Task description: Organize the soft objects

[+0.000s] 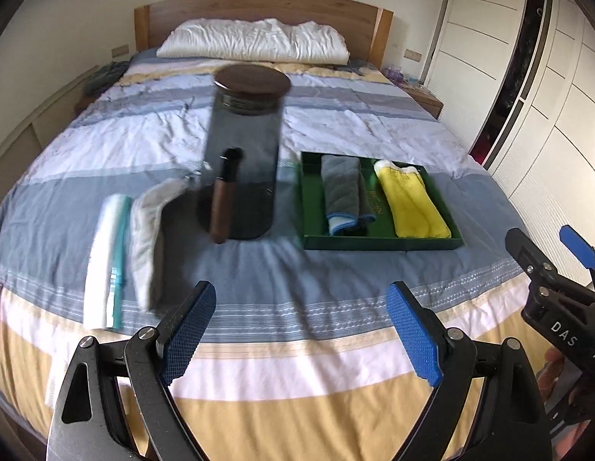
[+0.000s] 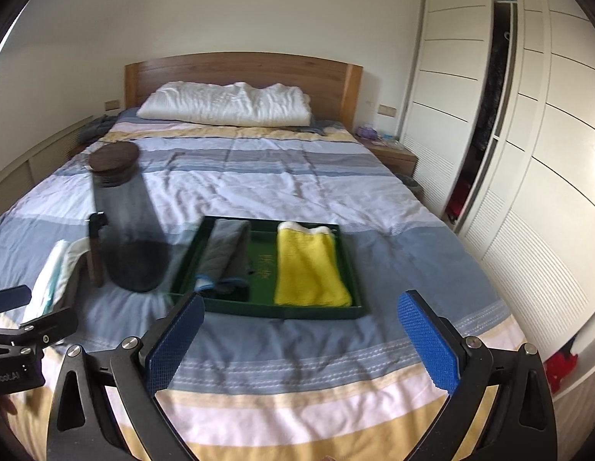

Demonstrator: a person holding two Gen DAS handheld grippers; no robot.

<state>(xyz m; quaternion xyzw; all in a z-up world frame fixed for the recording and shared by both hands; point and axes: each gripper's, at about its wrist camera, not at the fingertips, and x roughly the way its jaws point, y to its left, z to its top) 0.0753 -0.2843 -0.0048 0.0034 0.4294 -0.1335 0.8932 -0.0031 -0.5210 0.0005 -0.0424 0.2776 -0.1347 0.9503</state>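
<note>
A green tray [image 1: 382,244] [image 2: 282,311] lies on the striped bed. In it are a folded grey cloth [image 1: 341,192] [image 2: 224,255] and a folded yellow cloth [image 1: 408,201] [image 2: 307,265]. Left of a tall dark jar, two folded white cloths [image 1: 105,261] [image 1: 147,238] [image 2: 51,272] lie on the cover. My left gripper [image 1: 301,330] is open and empty above the bed's near edge. My right gripper [image 2: 301,344] is open and empty too, in front of the tray; it also shows at the right edge of the left wrist view [image 1: 547,253].
A tall dark glass jar [image 1: 243,153] [image 2: 124,223] with a brown lid stands between the white cloths and the tray; a wooden-handled brush [image 1: 224,199] leans on it. A white pillow [image 1: 255,40] lies at the headboard. White wardrobes [image 2: 527,153] line the right side.
</note>
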